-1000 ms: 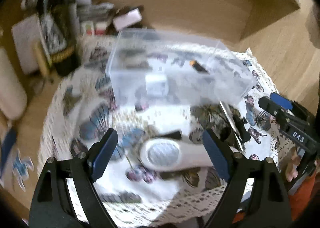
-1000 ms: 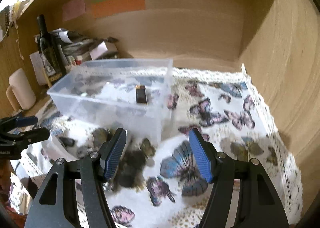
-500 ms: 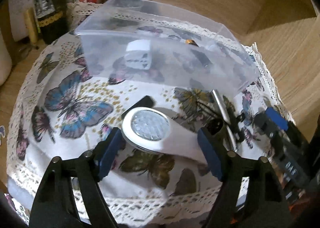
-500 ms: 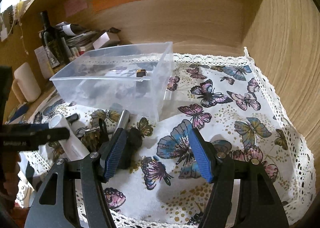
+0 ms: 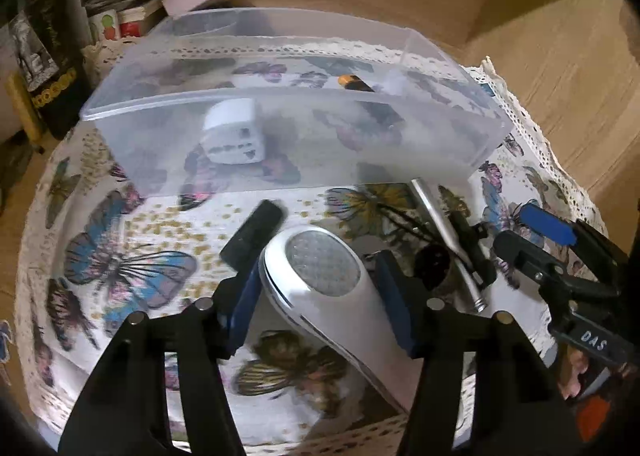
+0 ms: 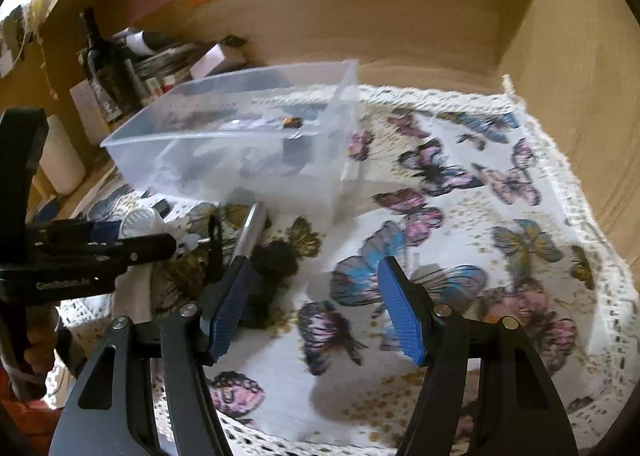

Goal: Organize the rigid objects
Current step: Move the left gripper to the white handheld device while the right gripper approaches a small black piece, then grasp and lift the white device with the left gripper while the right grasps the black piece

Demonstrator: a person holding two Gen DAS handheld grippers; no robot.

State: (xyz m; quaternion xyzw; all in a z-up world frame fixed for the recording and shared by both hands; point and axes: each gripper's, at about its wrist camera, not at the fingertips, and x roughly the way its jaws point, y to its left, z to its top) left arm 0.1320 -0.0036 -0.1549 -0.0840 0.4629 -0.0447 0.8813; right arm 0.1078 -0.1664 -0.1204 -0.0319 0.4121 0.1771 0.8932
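Note:
My left gripper (image 5: pixel 320 304) is shut on a white handheld lamp (image 5: pixel 324 276) with a round lens, its pads pressed on both sides. The lamp also shows in the right wrist view (image 6: pixel 140 220). A clear plastic bin (image 5: pixel 296 151) stands just beyond it on the butterfly cloth (image 5: pixel 128 256). The bin holds a white cube (image 5: pixel 234 133) and a black and orange battery (image 5: pixel 354 83). My right gripper (image 6: pixel 316 308) is open and empty over the cloth, right of a dark lump (image 6: pixel 276 256) and a silver tube (image 6: pixel 250 232).
A black stick (image 5: pixel 254 232) lies left of the lamp. The silver tube (image 5: pixel 444 232) and black parts lie to its right, by the other gripper (image 5: pixel 560 256). A wine bottle (image 6: pixel 104 67), boxes and papers stand at the back left. Wooden walls close the back and right.
My left gripper has moved forward over the lamp and closed on it. My right gripper has shifted slightly and stays open.

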